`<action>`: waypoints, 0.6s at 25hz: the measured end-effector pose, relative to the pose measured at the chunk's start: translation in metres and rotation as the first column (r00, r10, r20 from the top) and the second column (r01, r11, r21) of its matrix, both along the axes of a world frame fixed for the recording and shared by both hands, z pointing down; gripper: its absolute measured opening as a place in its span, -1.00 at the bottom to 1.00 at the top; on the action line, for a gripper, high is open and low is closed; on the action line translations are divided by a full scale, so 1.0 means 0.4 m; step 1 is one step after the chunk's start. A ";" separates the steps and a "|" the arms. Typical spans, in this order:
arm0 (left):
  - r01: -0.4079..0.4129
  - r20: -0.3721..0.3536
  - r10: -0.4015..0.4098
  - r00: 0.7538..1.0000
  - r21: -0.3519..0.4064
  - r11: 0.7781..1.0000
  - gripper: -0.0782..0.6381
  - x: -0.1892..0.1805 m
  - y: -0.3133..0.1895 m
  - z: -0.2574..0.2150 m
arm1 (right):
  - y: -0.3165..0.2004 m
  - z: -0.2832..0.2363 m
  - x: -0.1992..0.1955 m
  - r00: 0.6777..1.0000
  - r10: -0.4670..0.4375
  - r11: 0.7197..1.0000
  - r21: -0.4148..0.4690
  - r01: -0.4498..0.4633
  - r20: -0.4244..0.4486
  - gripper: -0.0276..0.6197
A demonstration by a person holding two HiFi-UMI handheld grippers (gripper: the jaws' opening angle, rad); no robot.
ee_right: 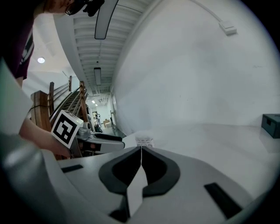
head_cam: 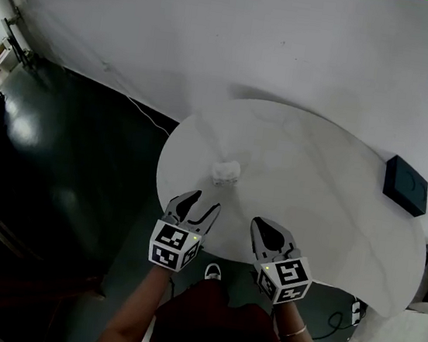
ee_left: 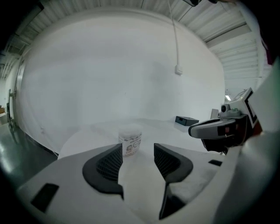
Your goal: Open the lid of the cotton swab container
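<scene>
Left gripper [ee_left: 138,153] parted, empty; right gripper [ee_right: 141,152] closed.

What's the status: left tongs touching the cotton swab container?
Apart. The head view shows bare table between the left tongs and the cotton swab container; the left gripper view shows it standing beyond the open jaws.

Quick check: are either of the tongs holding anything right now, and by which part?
Nothing is held. The left tongs stand open and empty, short of the cotton swab container; the right tongs are shut on nothing.
</scene>
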State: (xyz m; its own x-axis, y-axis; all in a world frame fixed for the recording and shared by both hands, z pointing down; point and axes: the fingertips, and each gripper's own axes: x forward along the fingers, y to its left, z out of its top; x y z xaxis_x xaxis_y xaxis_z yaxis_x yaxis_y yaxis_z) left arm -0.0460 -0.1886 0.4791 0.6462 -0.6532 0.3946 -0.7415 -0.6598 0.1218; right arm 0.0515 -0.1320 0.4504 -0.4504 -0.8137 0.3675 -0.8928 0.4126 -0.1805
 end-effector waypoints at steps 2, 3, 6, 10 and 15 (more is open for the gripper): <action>-0.016 0.021 0.016 1.000 -0.002 1.000 -0.20 0.004 -0.025 0.015 | -0.019 0.011 0.000 1.000 0.009 1.000 0.000 -0.009 -0.008 -0.86; -0.023 0.030 0.023 0.999 -0.001 1.000 -0.18 0.005 -0.036 0.021 | -0.029 0.015 -0.001 1.000 0.013 1.000 0.004 -0.013 -0.010 -0.86; -0.043 0.055 0.043 0.998 -0.002 0.999 -0.12 0.012 -0.069 0.041 | -0.046 0.030 -0.007 1.000 0.017 1.000 -0.020 -0.017 -0.005 -0.86; -0.074 0.085 0.074 0.994 -0.005 0.997 -0.04 0.025 -0.107 0.062 | -0.065 0.037 -0.012 1.000 0.024 0.999 -0.040 -0.024 0.001 -0.86; -0.115 0.133 0.112 0.985 0.016 0.993 -0.01 0.046 -0.146 0.077 | -0.088 0.048 -0.006 0.999 0.034 0.999 -0.042 -0.034 -0.018 -0.86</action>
